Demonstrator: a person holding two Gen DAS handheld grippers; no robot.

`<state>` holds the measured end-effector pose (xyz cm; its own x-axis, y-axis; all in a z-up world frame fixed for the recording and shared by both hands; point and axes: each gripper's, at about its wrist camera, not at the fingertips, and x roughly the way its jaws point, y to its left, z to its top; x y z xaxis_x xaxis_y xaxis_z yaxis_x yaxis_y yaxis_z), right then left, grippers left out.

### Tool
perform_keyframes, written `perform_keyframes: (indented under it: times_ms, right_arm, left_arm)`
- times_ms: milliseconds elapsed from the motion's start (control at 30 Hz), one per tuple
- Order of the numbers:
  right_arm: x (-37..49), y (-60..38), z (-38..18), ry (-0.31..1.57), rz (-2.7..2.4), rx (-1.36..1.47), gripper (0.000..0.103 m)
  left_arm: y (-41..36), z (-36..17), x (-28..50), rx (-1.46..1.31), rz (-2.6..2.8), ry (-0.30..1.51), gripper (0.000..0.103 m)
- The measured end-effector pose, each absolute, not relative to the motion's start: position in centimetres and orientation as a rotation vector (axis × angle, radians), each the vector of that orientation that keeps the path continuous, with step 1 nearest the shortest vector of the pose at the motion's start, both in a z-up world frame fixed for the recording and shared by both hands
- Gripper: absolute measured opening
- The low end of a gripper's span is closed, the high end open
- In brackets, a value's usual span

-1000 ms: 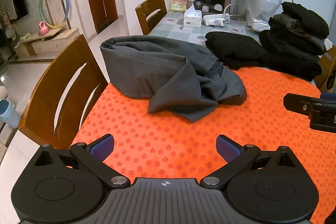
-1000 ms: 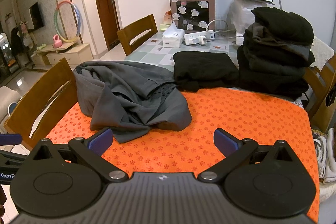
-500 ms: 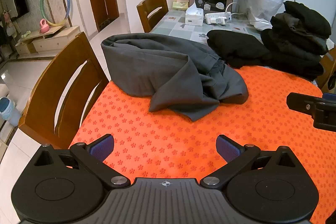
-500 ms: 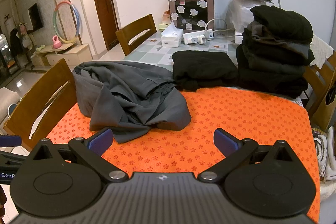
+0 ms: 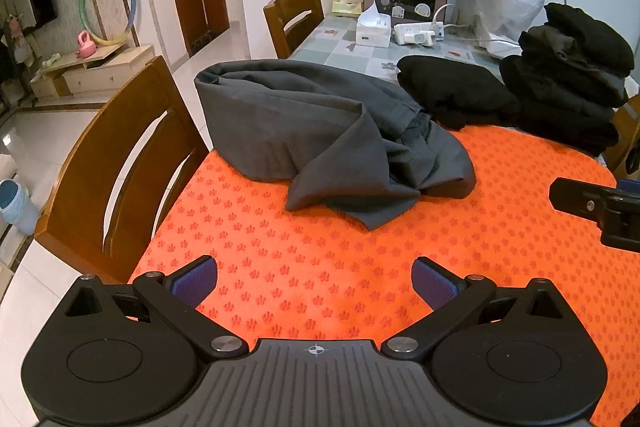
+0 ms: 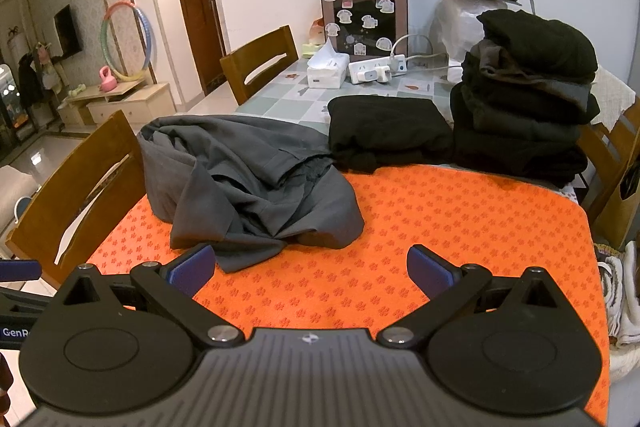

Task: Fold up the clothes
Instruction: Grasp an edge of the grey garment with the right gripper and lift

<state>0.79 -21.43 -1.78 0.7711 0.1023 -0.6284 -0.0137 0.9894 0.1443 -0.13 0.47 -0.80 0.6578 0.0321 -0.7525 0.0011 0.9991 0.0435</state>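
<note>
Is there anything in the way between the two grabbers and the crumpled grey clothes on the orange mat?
Nothing visible. Only bare orange mat lies between the open left gripper and the grey garment, and likewise for the open right gripper. The black folded pile sits behind, out of the way.

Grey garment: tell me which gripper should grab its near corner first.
Probably the right gripper: the grey garment has its near corner beside that gripper's left finger pad. The left gripper, also open, sits farther back over bare orange mat.

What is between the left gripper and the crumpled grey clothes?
Only bare orange mat. In the left wrist view, nothing lies between the open left gripper and the crumpled grey garment.
</note>
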Motion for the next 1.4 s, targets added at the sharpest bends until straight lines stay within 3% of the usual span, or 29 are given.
perform_keyframes:
  times_ms: [400, 700, 1167, 1233, 1300, 1367, 1400]
  right_arm:
    - [3.0, -21.4, -3.0, 0.713, 0.132, 0.124, 0.103]
    - [10.9, -19.1, -6.4, 0.732, 0.275, 0.044, 0.103]
    - [23.5, -19.9, -17.0, 0.915, 0.204, -0.067, 0.100]
    - [24.1, -20.2, -17.7, 0.908, 0.224, -0.032, 0.090]
    - [24.5, -20.7, -17.7, 0.904, 0.246, 0.014, 0.065]
    - [24.5, -21.5, -17.2, 0.894, 0.269, 0.087, 0.015]
    - [24.2, -21.9, -16.7, 0.889, 0.288, 0.127, 0.009]
  left_arm:
    - [1.7, -1.6, 0.4, -0.020, 0.035, 0.884, 0.103]
    - [3.6, -2.7, -0.8, -0.019, 0.108, 0.917, 0.103]
    - [7.4, -3.3, -4.1, -0.036, 0.244, 0.972, 0.103]
    - [7.6, -3.2, -4.1, -0.038, 0.258, 0.974, 0.103]
    - [7.8, -3.3, -3.9, -0.039, 0.265, 0.971, 0.103]
    - [7.7, -3.4, -3.6, -0.040, 0.263, 0.970, 0.103]
    - [7.7, -3.5, -3.3, -0.041, 0.258, 0.970, 0.103]
